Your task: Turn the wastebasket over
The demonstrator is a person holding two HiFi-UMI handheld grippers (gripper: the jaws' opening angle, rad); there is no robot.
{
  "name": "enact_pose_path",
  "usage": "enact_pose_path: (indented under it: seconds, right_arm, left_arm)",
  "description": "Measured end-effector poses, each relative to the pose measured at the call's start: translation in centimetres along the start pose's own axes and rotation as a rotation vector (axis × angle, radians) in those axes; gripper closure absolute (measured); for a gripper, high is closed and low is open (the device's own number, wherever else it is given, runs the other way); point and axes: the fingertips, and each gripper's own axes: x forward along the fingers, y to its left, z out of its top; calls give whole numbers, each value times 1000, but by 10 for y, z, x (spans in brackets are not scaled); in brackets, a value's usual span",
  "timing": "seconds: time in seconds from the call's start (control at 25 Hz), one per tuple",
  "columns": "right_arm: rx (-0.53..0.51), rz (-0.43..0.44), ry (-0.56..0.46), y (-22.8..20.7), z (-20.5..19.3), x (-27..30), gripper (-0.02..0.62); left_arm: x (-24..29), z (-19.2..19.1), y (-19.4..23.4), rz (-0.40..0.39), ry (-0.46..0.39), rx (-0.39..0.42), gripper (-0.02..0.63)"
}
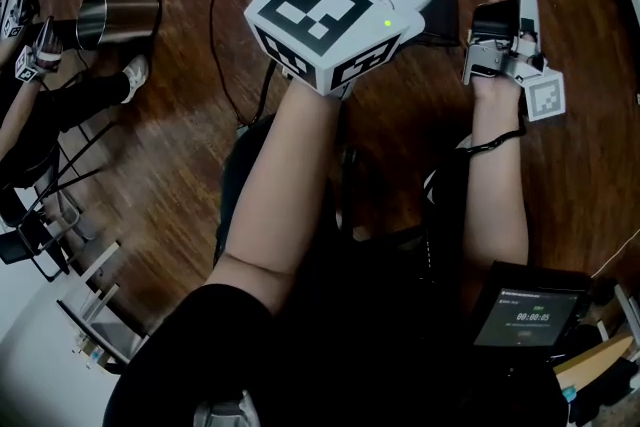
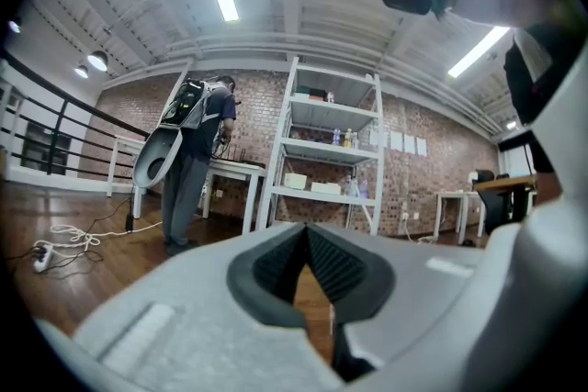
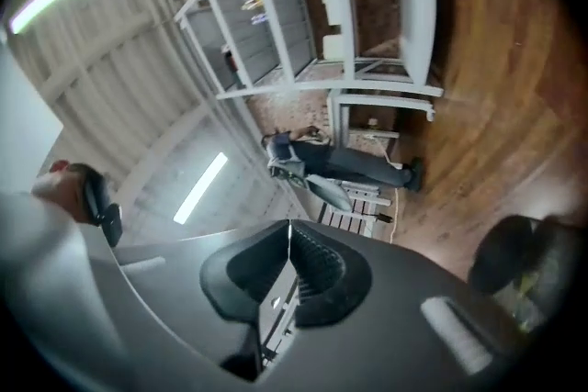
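Steel wastebasket [image 1: 118,15] on wooden floor [image 1: 190,145] near person's shoe [image 1: 135,73]

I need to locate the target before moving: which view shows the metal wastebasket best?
The head view: the metal wastebasket shows whole on the wood floor, upper left. The left gripper view shows none of it. The right gripper view has only a dark blur at lower right, which I cannot identify.

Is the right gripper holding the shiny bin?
No, the right gripper has its fingers shut together with nothing between them.
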Motion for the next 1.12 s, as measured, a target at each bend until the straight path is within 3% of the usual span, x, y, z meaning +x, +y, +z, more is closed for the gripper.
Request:
enact_pose_path:
  seconds: [0.12, 0.28, 0.64, 0.8, 0.84, 1.12]
  right_arm:
    - [78, -119, -70, -46, -4, -19, 583]
    - [66, -221, -62, -86, -2, -46, 583]
    - [78, -326, 19, -143, -73, -102, 581]
    - [192, -292, -175, -159, -78, -117, 580]
    - [187, -294, -182, -164, -87, -120, 580]
    - [152, -358, -94, -179, -129, -171, 540]
  left_arm:
    - [3, 5, 1, 0, -5, -8, 606]
    - [14, 8, -11, -13, -6, -6, 606]
    - [-8, 3, -15, -24, -51, -35, 606]
    - [-21, 3, -3, -41, -76, -67, 606]
    - [-28, 5, 5, -40, -96, -84, 606]
    - [-45, 18, 17, -34, -147, -162, 606]
